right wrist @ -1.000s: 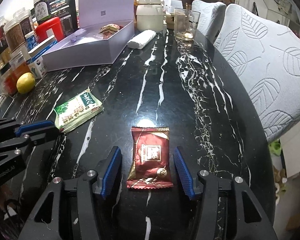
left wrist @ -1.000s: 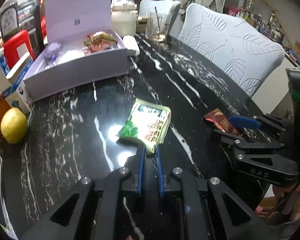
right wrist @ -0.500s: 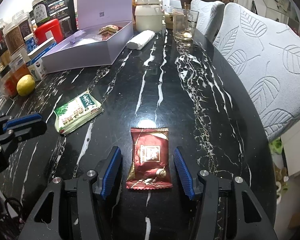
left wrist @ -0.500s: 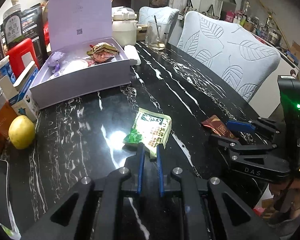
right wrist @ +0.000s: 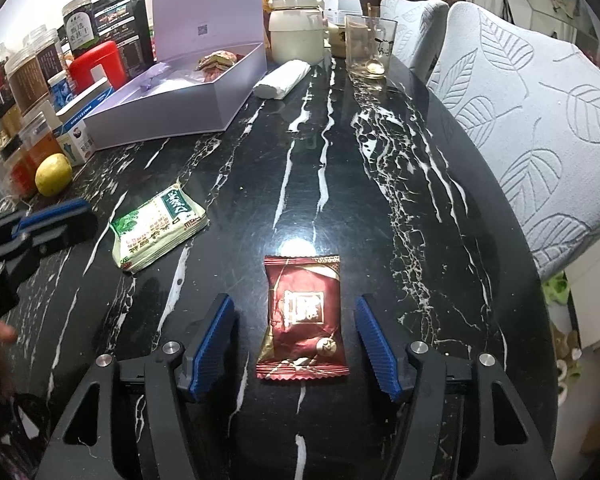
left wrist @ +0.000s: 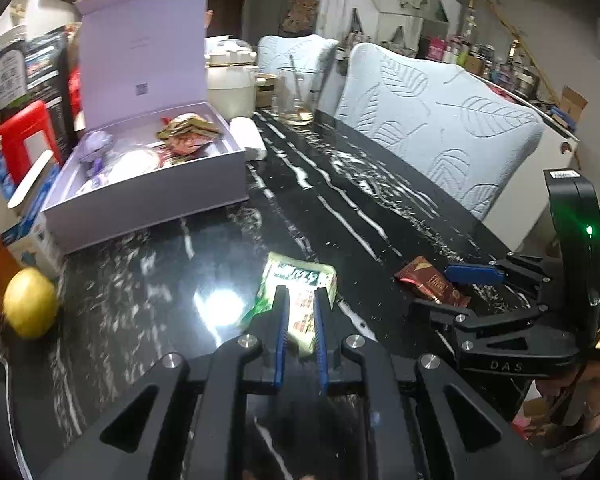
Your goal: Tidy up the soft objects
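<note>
Counter of black marble with white veins, two soft packets loose on it. Left hand-held gripper is nearly closed, jaws narrow; in the left wrist view its blue fingers overlap the near end of the green-and-white packet, but whether the pads actually pinch it I cannot tell; in the right wrist view that gripper's tip sits just beside the packet, which lies flat on the counter. Right hand-held gripper is open, jaws have just been widening, pads clear on both sides of the dark red packet, which lies flat between them, not touched. Same red packet shows in the left wrist view by the right gripper's blue finger. Lilac box with lid up stands at the far left of the counter, well apart from both packets, wrapped snacks and a purple ribbon inside. White roll just beside the box. Yellow lemon near the box's near corner. Glass and cream jar at the far end. Padded chair on the right.
</note>
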### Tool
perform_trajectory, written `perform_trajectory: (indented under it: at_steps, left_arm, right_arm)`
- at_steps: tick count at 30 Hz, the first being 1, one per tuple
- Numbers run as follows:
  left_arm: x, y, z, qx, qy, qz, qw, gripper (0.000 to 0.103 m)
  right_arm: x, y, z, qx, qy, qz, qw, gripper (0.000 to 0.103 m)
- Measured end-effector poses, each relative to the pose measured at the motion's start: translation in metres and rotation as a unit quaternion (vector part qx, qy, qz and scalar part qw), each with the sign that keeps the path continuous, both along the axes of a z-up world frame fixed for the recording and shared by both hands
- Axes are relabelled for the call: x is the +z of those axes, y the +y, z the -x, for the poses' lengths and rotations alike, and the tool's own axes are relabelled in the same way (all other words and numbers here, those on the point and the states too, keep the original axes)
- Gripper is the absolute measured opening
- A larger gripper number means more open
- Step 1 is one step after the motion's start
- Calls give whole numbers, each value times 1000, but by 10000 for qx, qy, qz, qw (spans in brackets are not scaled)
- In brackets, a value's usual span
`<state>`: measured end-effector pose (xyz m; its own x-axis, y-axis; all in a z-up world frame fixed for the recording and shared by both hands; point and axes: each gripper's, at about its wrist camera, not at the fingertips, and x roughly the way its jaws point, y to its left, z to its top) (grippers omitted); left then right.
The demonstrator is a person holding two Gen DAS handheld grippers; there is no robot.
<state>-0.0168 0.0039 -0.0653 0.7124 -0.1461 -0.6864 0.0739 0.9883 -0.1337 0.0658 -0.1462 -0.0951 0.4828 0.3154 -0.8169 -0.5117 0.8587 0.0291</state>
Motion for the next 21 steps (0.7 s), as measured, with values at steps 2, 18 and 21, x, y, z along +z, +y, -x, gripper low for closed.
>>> perform_trajectory:
  at_steps: [2,18,21]
  left_arm:
    - [-3,0,-7,-95,43,-20,9999,12]
    - [-33,-4,-44,-394,949,-72,9947,12]
    - [-35,-8,-46,-411,973,-198,9942,12]
  right_arm:
    - [0,0,0,-11,12,-27,10000,64]
    - [0,-1,-3,-76,19,-91,9999,65]
    - [0,-1,-4,-72,5,-103,9999,65]
